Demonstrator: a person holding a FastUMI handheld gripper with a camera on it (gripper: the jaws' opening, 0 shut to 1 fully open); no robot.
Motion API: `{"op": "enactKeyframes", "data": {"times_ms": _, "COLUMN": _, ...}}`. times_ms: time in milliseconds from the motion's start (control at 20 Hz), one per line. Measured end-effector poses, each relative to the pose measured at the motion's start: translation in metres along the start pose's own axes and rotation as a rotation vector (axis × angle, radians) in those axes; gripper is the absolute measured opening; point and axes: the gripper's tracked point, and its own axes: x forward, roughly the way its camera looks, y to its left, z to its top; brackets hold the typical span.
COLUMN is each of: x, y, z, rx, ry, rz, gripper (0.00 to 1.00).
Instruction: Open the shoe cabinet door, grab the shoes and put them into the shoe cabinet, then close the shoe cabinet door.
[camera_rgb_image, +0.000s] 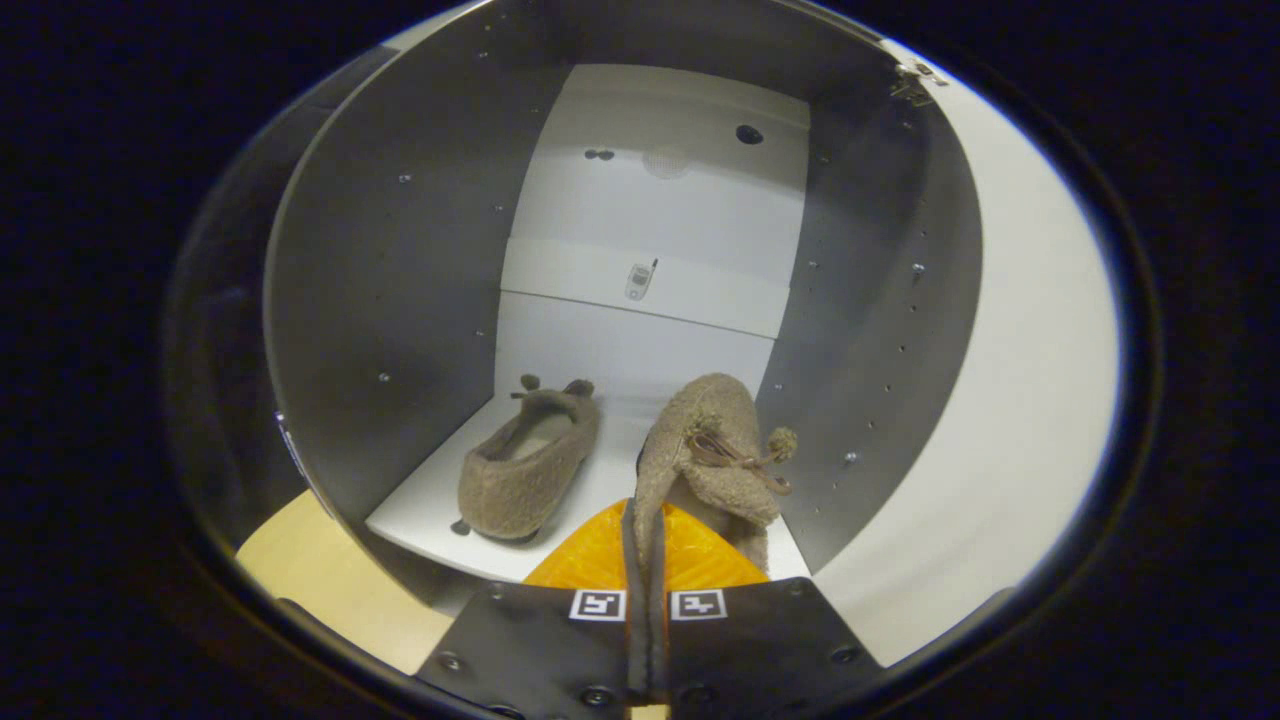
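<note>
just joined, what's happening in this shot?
The hand-held gripper is shut on a fuzzy brown slipper, pinching its edge between both fingers and holding it inside the open shoe cabinet, near the right wall. The other slipper already lies on the white shelf to its left.

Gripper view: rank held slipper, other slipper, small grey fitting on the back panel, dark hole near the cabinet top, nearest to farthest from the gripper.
1. Held slipper, pinched between the gripper fingers.
2. Other slipper, on the cabinet floor, ahead to the left.
3. Small grey fitting, on the back panel.
4. Dark hole, higher up the back.
</note>
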Motion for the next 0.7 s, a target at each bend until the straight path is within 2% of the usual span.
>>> {"op": "enactKeyframes", "data": {"times_ms": 300, "x": 0.054, "y": -0.009, "z": 0.007, "rx": -0.111, "ry": -0.008, "rz": -0.031, "gripper": 0.02}}
{"op": "enactKeyframes", "data": {"times_ms": 700, "x": 0.083, "y": 0.003, "z": 0.001, "rx": -0.114, "ry": 0.002, "rz": -0.013, "gripper": 0.02}}
